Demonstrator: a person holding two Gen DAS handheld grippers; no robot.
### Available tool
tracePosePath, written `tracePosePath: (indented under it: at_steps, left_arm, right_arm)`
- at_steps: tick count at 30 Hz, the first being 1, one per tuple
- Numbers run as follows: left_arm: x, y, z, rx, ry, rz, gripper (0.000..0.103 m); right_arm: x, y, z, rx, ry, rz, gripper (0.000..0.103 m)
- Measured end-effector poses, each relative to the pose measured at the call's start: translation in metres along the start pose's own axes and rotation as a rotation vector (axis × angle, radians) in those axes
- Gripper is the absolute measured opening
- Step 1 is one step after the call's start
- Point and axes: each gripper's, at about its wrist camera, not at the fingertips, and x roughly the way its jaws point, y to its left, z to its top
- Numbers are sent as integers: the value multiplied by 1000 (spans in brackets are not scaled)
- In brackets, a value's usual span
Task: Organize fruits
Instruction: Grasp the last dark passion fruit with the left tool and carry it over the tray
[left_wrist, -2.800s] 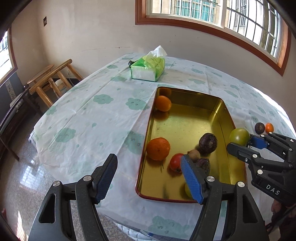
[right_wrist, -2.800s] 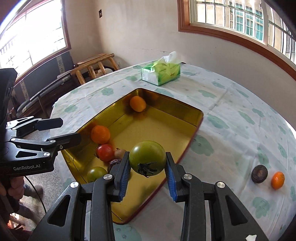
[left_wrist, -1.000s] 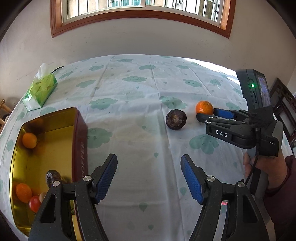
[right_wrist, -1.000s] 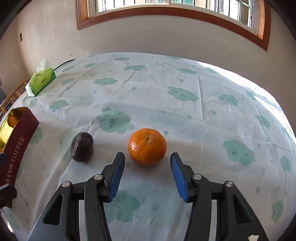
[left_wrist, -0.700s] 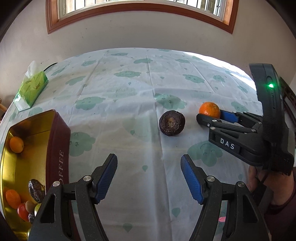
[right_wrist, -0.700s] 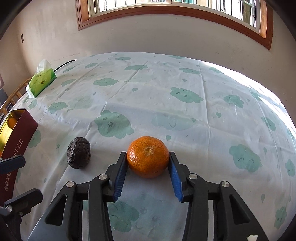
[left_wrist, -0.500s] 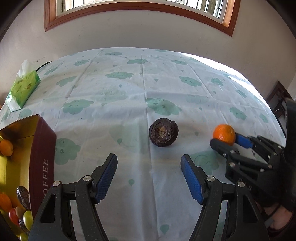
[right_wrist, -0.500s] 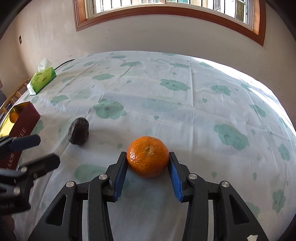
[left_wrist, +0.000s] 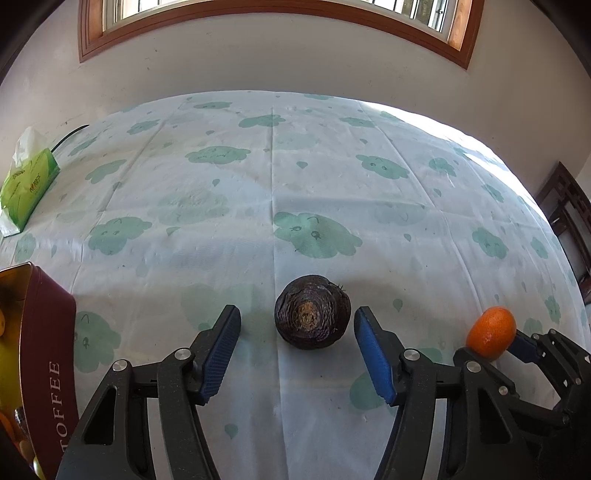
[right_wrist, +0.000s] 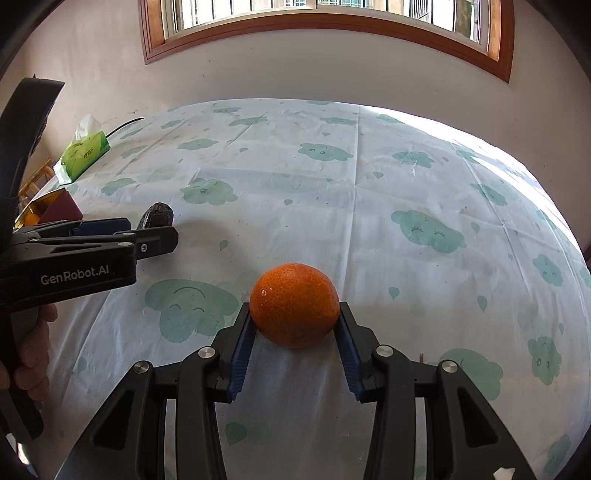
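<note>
A dark wrinkled fruit lies on the cloud-print tablecloth. My left gripper is open, its blue pads on either side of the fruit without touching it. My right gripper is shut on an orange and holds it above the cloth. In the left wrist view the orange and right gripper show at the lower right. In the right wrist view the dark fruit sits behind the left gripper's fingers. The toffee tin with fruits inside is at the far left.
A green tissue box stands at the table's far left edge; it also shows in the right wrist view. A dark wooden chair is past the table's right edge. A wall with a window runs behind.
My left gripper has moved forward so the dark fruit now lies between its open pads. My right gripper closed on the orange and lifted it off the cloth, drawing back.
</note>
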Motion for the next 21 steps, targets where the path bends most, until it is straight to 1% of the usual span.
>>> tracePosePath:
  at_steps: [1,4,5,8,14,21]
  left_arm:
    - [1,-1,0,5,-5,11,59]
    - [0,-4,-1,28,-10,20,43]
    - [-2,-4,-3,30,-9,14,37]
    - [-8,-6,-11,37,-5,34,37]
    - [-28,-2,-32,32,10,35,37]
    - [-67,1,-53,37,2,35,37]
  right_arm:
    - [0,0,0,-1,0,-1,41]
    - [-1,0,0,0,0,-1,41]
    - [-1,0,0,-2,0,-2,41]
    - [-1,0,0,-2,0,-3,41]
    - [0,1,0,-6,1,-8,41]
    - [0,2,0,-9,1,-11,41]
